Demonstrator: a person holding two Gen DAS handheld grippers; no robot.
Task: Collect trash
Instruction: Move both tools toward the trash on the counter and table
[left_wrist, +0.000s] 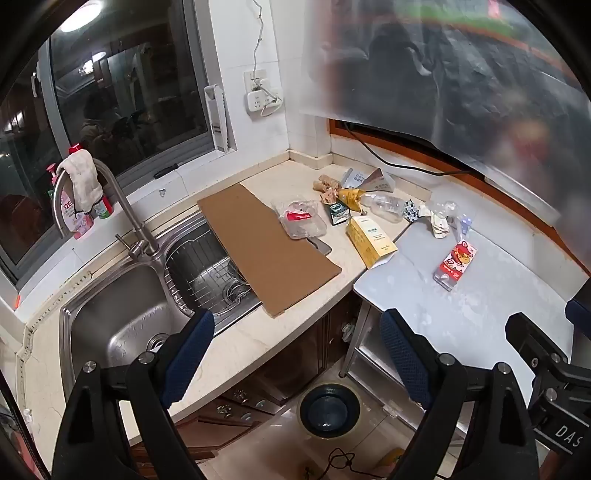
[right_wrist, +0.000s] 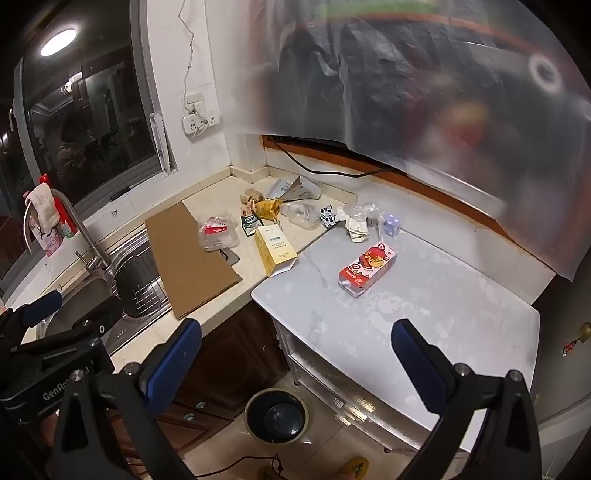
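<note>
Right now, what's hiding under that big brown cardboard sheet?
The cardboard sheet lies on the counter and covers part of the sink, whose wire rack peeks out. Whatever else is beneath is covered.

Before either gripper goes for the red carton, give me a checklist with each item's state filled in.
1. Left gripper open and empty: ok.
2. Right gripper open and empty: ok.
3. Red carton lying flat on the white table, with no other trash touching it: ok.
4. Path from the right gripper to the carton free of things: ok.
5. Bin on the floor below the counter edge, mouth open upward: ok.
6. Bin has a liner and room left: cannot tell, its inside is dark.
</note>
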